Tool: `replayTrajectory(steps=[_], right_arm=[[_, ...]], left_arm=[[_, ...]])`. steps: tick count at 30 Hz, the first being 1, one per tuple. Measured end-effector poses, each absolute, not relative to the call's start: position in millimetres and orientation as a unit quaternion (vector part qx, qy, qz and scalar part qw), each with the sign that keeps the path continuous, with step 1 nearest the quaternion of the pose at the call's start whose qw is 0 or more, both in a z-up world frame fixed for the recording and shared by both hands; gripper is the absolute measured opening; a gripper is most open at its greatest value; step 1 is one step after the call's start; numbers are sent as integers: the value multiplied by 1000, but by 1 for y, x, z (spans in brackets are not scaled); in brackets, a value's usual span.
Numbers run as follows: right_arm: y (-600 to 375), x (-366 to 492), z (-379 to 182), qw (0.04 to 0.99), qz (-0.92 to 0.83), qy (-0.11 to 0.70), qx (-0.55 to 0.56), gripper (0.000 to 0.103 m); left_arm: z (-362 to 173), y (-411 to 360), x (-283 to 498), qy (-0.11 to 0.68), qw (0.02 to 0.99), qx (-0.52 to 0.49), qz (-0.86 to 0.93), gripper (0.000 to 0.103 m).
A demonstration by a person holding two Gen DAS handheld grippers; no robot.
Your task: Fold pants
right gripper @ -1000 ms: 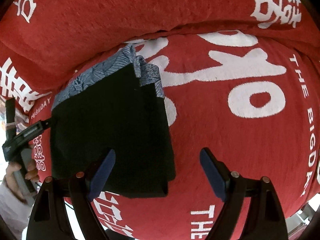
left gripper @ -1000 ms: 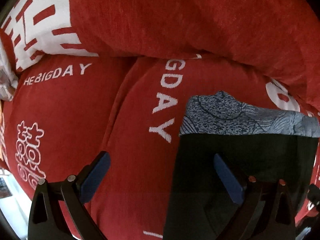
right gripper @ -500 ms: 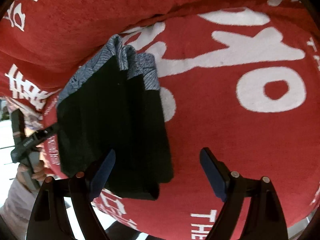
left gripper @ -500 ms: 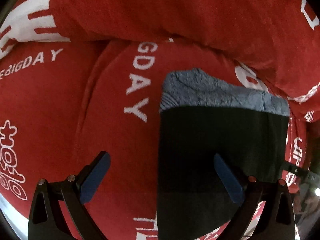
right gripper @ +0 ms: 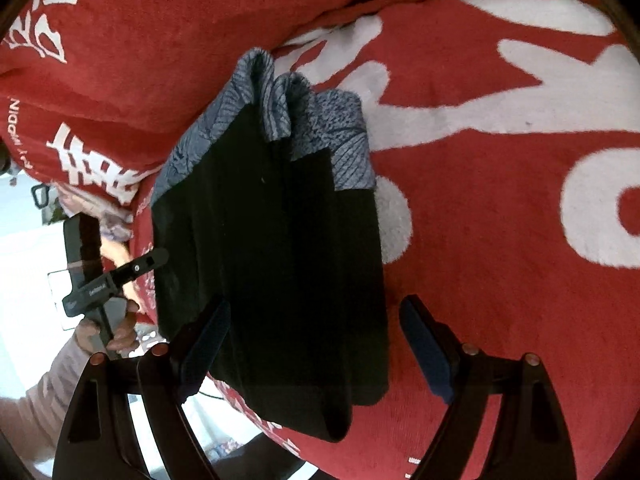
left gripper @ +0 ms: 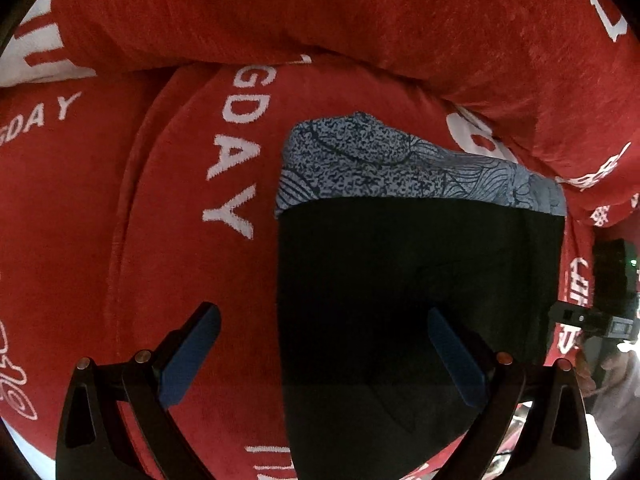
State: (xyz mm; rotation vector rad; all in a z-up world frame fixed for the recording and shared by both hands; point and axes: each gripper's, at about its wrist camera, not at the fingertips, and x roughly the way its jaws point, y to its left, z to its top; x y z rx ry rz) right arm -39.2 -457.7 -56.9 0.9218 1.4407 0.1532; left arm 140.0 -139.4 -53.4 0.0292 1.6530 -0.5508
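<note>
The pants (left gripper: 416,280) lie folded into a black rectangle with a blue-grey patterned band at the far end, on a red cushion (left gripper: 160,208). They also show in the right wrist view (right gripper: 272,248). My left gripper (left gripper: 320,356) is open and empty, hovering over the pants' left edge. My right gripper (right gripper: 316,344) is open and empty over the pants' near right edge. The left gripper also shows in the right wrist view (right gripper: 116,280) at the pants' left side, held by a hand.
A second red cushion (left gripper: 360,12) with white lettering rises behind as a backrest. The red seat cushion (right gripper: 500,200) spreads to the right of the pants. A white floor (right gripper: 24,264) shows past the cushion's left edge.
Both grippers stay open. The left view has shifted right and a little closer over the pants. The right view has tilted and moved in toward the pants.
</note>
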Motion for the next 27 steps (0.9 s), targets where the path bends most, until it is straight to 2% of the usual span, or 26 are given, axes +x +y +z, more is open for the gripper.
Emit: replayTrajectory(steps=[8, 10, 11, 14, 17, 20, 27], right_arm=[[-465, -28, -71, 651, 121, 606, 441, 89], [-470, -27, -75, 646, 110, 597, 463, 86], [-473, -29, -76, 645, 102, 595, 468, 79], [-473, -34, -73, 647, 91, 595, 468, 63], [-471, -36, -64, 655, 89, 588, 466, 56], [-470, -41, -53, 657, 95, 578, 475, 53], [-444, -69, -27, 647, 112, 570, 494, 52]], left_arm=[[-72, -167, 132, 726, 615, -17, -307, 103], [-71, -171, 130, 717, 626, -14, -307, 103], [-70, -171, 130, 713, 630, -16, -306, 102], [-61, -170, 126, 703, 645, -27, -300, 86], [-43, -162, 124, 694, 654, -34, -301, 72], [-29, -155, 120, 688, 655, -38, -309, 67], [0, -131, 92, 687, 655, -19, -313, 67]])
